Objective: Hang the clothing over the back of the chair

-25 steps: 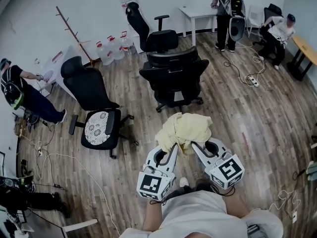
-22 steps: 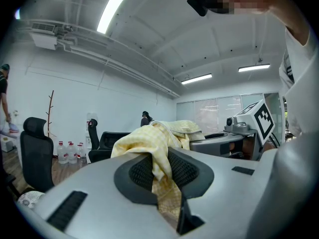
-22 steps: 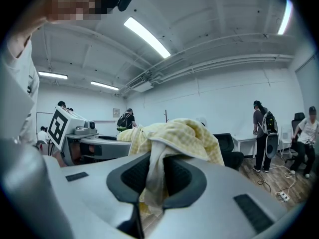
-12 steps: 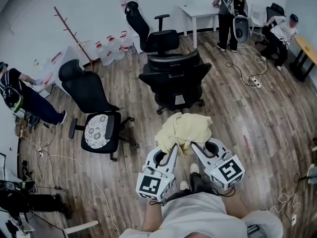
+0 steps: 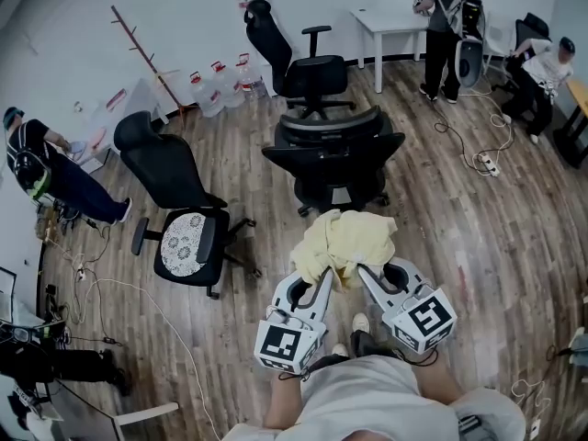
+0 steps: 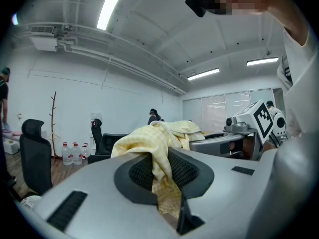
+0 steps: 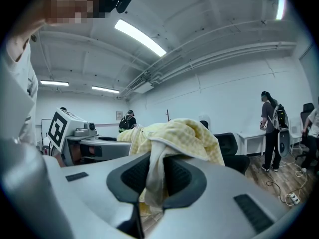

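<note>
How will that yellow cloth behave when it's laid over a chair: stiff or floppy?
Probably floppy: the yellow cloth sags in folds between the left tongs and right tongs. Likely light, since two small pinches hold it up. It should drape over the black chair.

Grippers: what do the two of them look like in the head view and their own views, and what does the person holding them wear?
The left gripper and right gripper match. Both are smooth light grey shells with a rounded opening in the body. At the back of each is a white cube with black square markers. The jaws are lined with black ribbed pads. The person wears a pale top.
</note>
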Available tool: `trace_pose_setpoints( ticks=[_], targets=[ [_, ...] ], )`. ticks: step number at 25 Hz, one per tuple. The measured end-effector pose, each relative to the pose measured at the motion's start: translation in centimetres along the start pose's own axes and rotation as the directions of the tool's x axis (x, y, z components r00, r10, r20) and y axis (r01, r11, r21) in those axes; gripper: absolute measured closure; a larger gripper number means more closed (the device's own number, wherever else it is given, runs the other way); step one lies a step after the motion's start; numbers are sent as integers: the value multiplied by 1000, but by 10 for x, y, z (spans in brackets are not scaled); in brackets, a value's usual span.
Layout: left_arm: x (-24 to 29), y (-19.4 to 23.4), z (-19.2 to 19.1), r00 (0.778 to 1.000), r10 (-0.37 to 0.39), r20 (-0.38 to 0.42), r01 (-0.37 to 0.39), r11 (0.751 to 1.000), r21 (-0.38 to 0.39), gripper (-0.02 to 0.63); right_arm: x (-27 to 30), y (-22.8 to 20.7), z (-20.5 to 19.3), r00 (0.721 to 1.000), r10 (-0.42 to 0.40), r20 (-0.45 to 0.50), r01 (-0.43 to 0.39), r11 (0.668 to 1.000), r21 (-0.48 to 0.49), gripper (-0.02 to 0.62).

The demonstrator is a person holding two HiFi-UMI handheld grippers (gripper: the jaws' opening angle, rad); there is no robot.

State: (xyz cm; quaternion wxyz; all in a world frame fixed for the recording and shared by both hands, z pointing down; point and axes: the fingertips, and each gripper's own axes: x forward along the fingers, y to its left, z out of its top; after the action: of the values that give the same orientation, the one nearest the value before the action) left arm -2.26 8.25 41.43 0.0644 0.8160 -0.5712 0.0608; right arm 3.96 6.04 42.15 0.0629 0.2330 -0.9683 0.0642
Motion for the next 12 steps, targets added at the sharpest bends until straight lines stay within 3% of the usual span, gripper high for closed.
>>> trace_pose_setpoints(
  ticks=[12],
  targets=[
    [50, 9, 12, 999, 41, 5, -41, 999, 2, 535, 16, -51, 10, 999, 34, 2, -34, 999, 1, 528]
  ],
)
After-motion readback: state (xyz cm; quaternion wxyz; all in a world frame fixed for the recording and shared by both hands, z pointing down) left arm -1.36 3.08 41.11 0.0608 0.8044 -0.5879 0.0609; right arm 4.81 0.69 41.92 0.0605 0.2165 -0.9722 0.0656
